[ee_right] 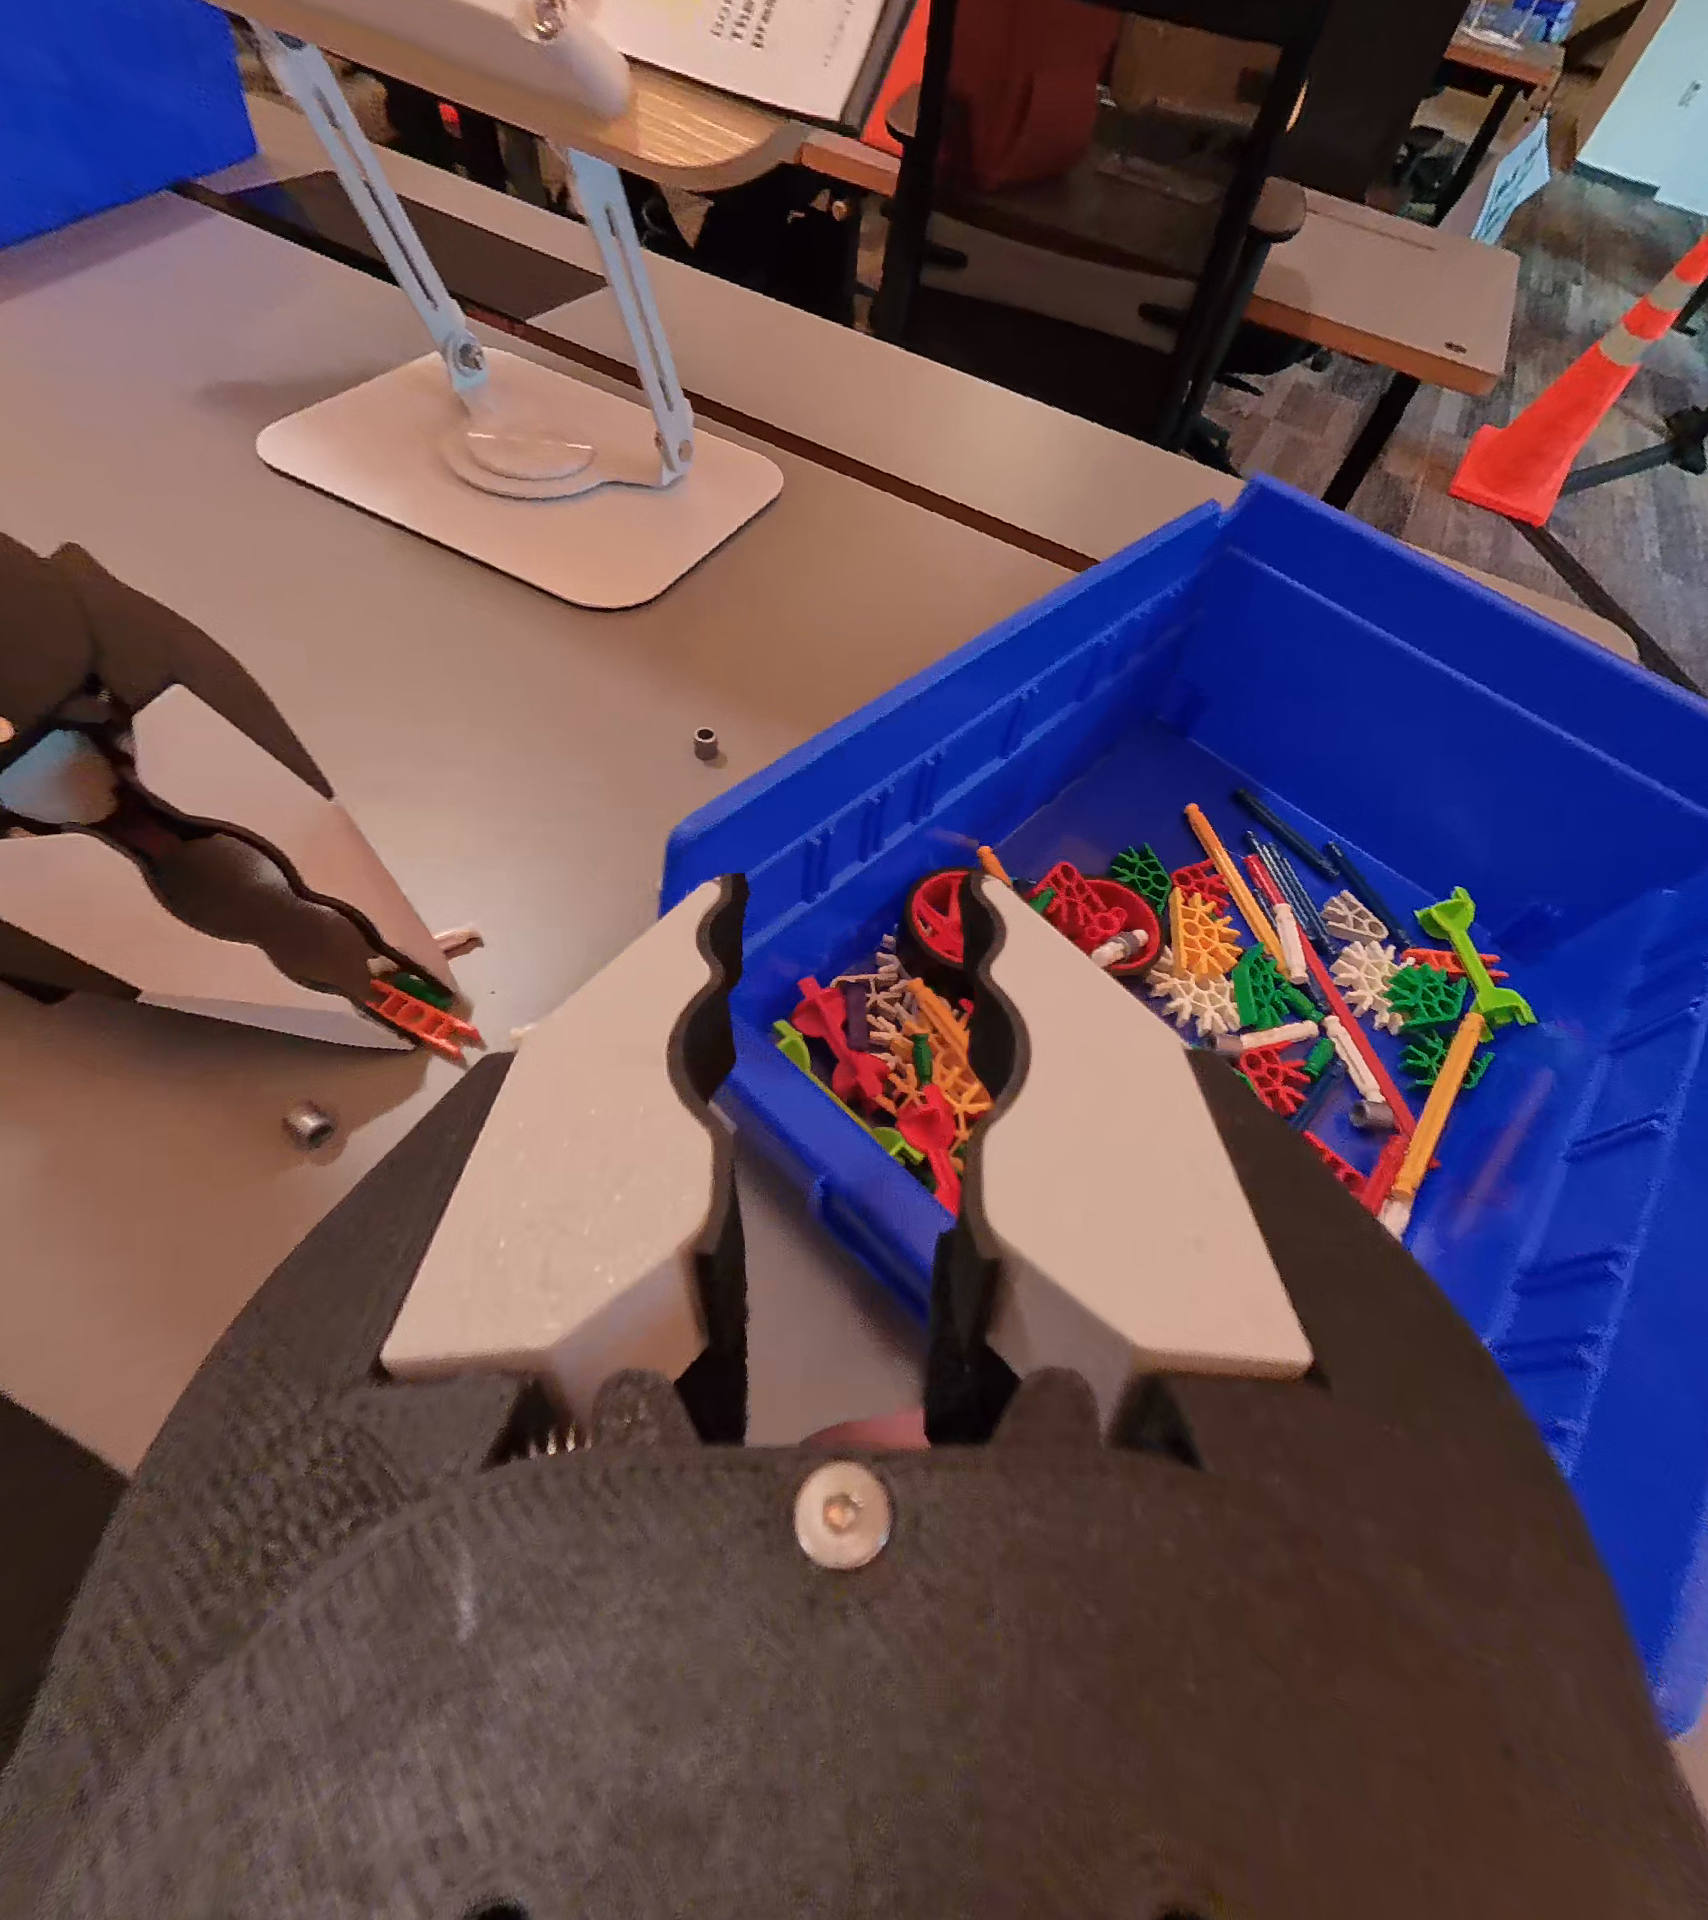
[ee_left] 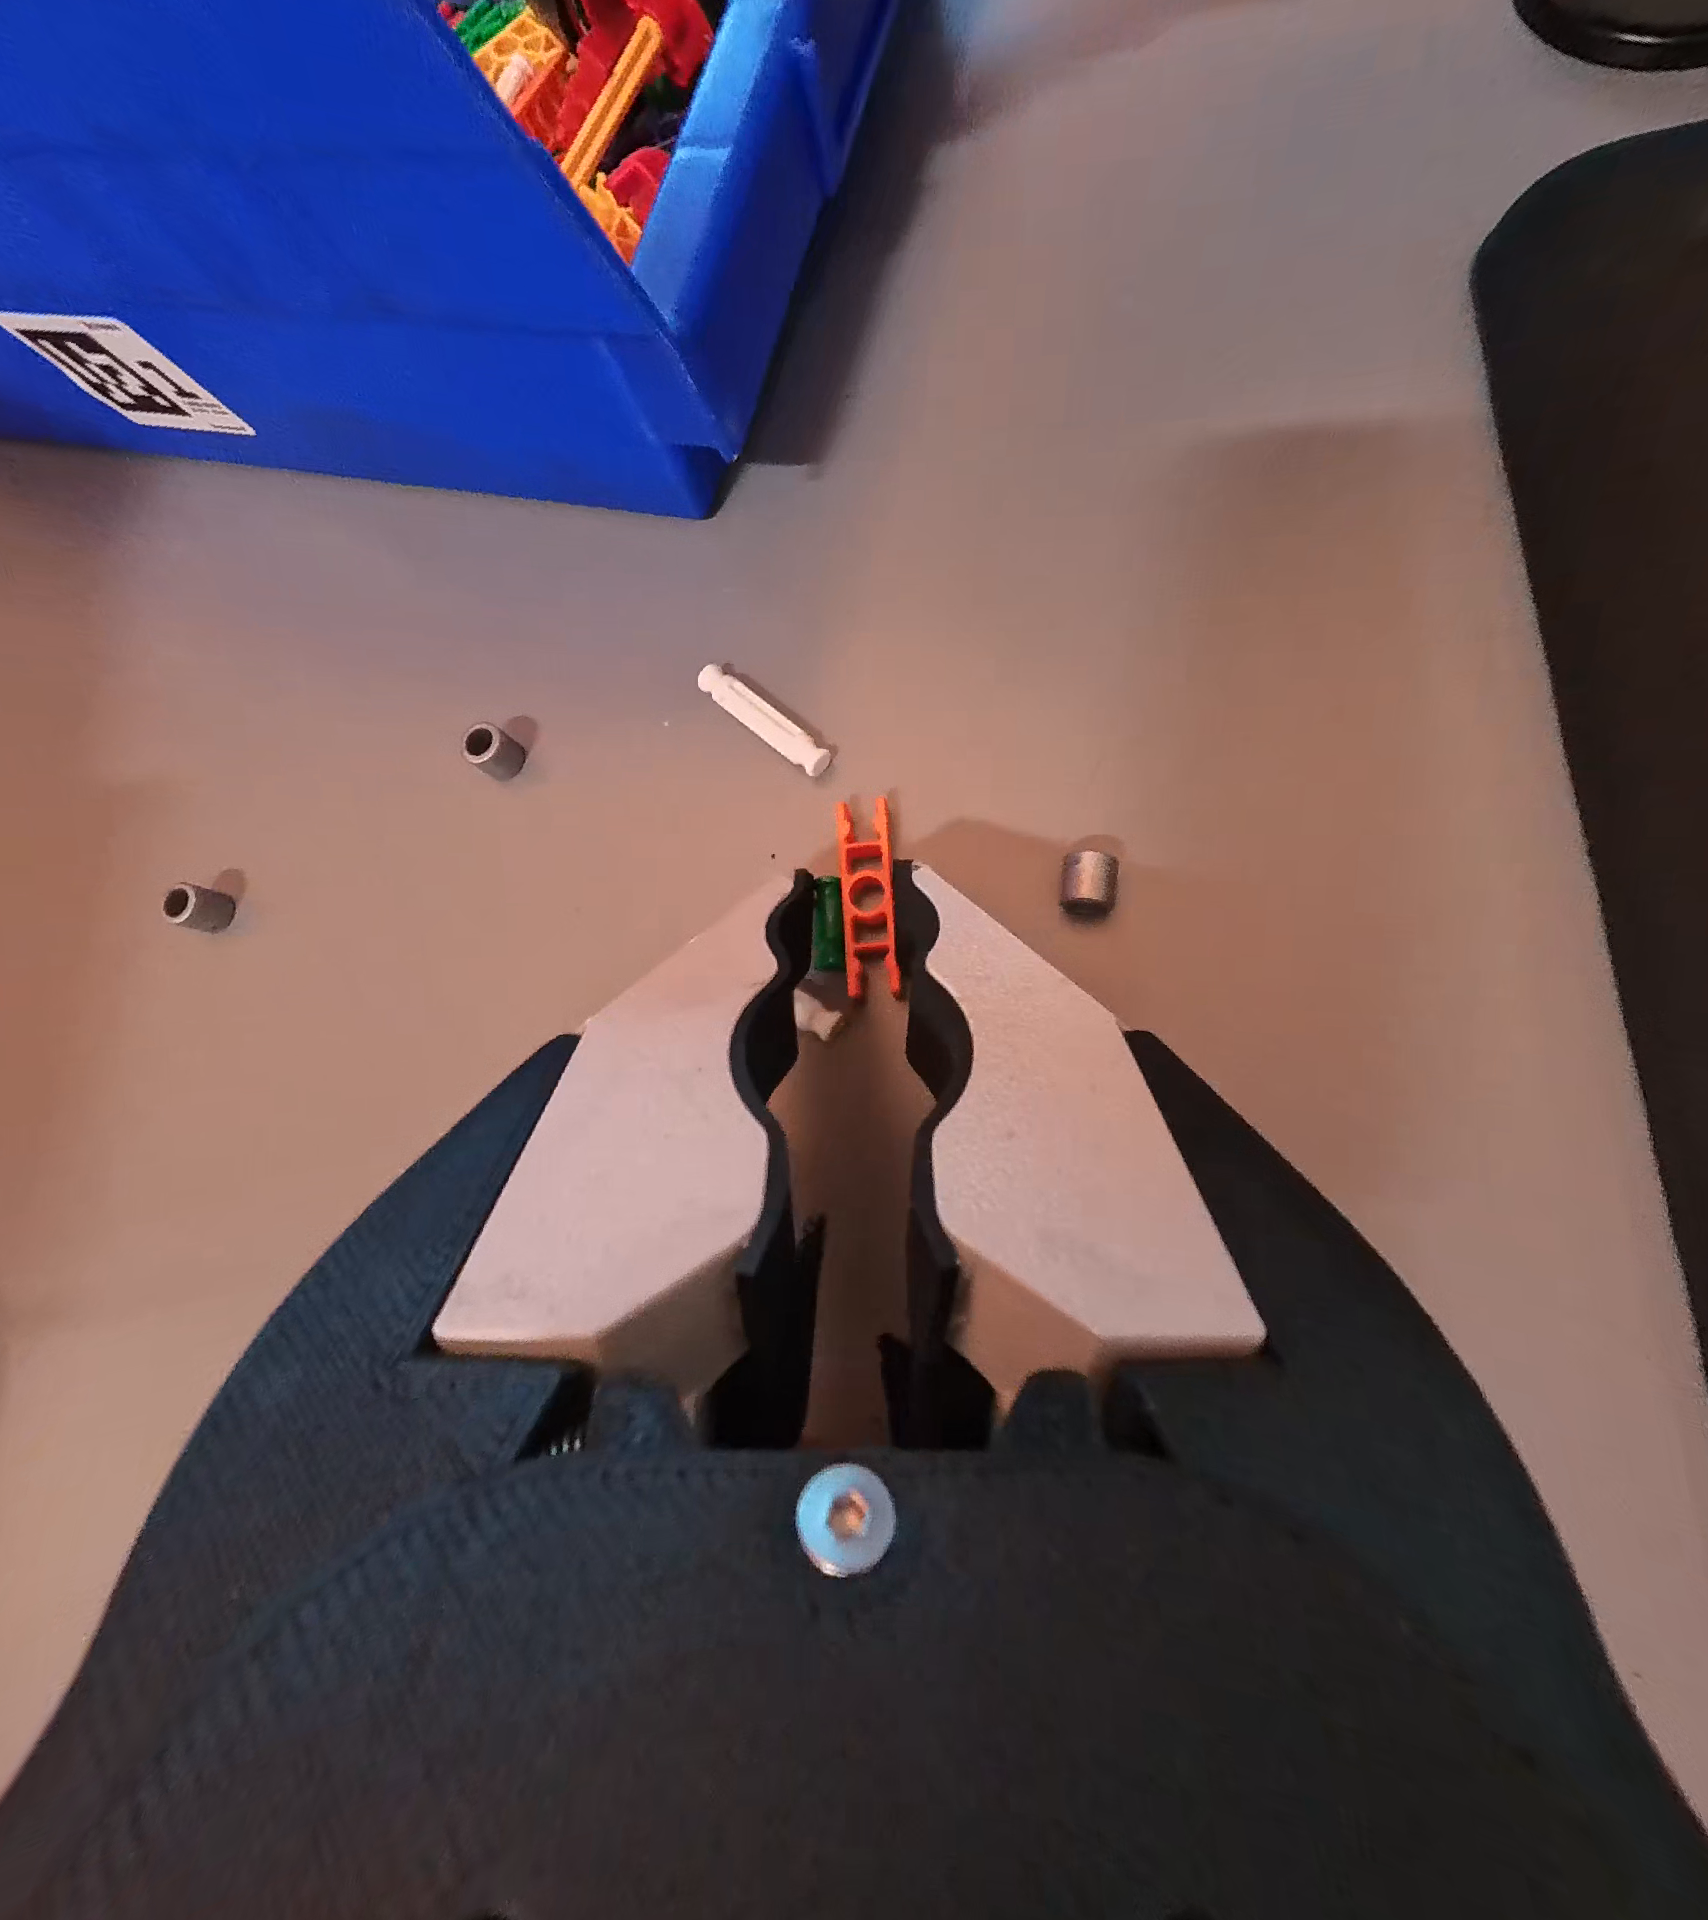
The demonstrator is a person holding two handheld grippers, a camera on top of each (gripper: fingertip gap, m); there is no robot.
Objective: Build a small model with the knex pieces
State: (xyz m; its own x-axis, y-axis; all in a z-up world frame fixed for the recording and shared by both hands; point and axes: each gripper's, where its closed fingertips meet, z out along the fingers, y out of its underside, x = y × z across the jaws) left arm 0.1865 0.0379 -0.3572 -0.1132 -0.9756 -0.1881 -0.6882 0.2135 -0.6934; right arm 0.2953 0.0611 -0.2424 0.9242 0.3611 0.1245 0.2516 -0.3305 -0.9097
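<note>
My left gripper (ee_left: pixel 855 883) is shut on a small orange connector (ee_left: pixel 868 899) with a green piece (ee_left: pixel 826 923) beside it between the jaws, low over the grey table (ee_left: pixel 1141 623). A white rod (ee_left: pixel 765 719) lies just ahead of the tips. The same gripper shows in the right wrist view (ee_right: pixel 419 1003), holding the orange and green parts. My right gripper (ee_right: pixel 855 894) is open and empty, hovering over the near-left corner of a blue bin (ee_right: pixel 1608 1299) filled with colourful construction pieces (ee_right: pixel 1193 977).
Three small grey sleeves (ee_left: pixel 495 748) (ee_left: pixel 197 906) (ee_left: pixel 1087 881) lie on the table. The blue bin (ee_left: pixel 310 260) stands at the upper left. A black mat (ee_left: pixel 1681 727) covers the right side. A white stand base (ee_right: pixel 517 488) sits behind. An orange cone (ee_right: pixel 1577 405) stands on the floor. Left tips to right tips: about 15 centimeters. My left gripper's tips are some 4 centimeters from the white rod (ee_left: pixel 765 719).
</note>
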